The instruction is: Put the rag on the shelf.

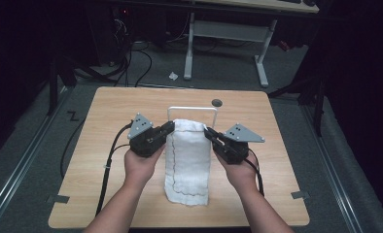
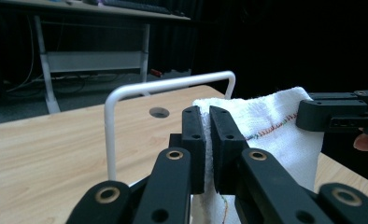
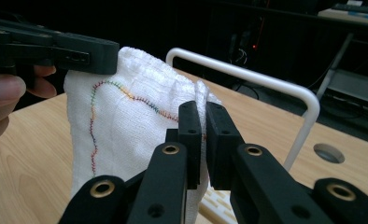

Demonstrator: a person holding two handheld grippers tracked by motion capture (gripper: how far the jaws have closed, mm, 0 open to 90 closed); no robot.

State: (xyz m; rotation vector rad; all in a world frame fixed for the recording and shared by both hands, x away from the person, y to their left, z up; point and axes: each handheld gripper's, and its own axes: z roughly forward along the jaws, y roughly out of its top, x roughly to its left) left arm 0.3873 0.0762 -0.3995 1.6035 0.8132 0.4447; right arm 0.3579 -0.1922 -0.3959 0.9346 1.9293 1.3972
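Two grippers, left gripper (image 1: 168,128) and right gripper (image 1: 209,132), each pinch a top corner of the white towel (image 1: 188,160) | step: holding it up before the white rail (image 1: 192,108) | next, likely: lift and drape it evenly over the rail

We can't see the rack's (image 2: 126,93) base: cloth (image 3: 126,126) and fingers (image 2: 194,140) cover it. Cloth's lower part is cut off below the fingers in both gripper views. Stitching colours are too small in the high view.

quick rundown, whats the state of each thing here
left claw: shut on the towel's top corner
right claw: shut on the towel's other top corner
towel: top edge lifted, lower end lying on the table
white rack: upright, bar bare, just behind the towel
table: round hole near the far edge
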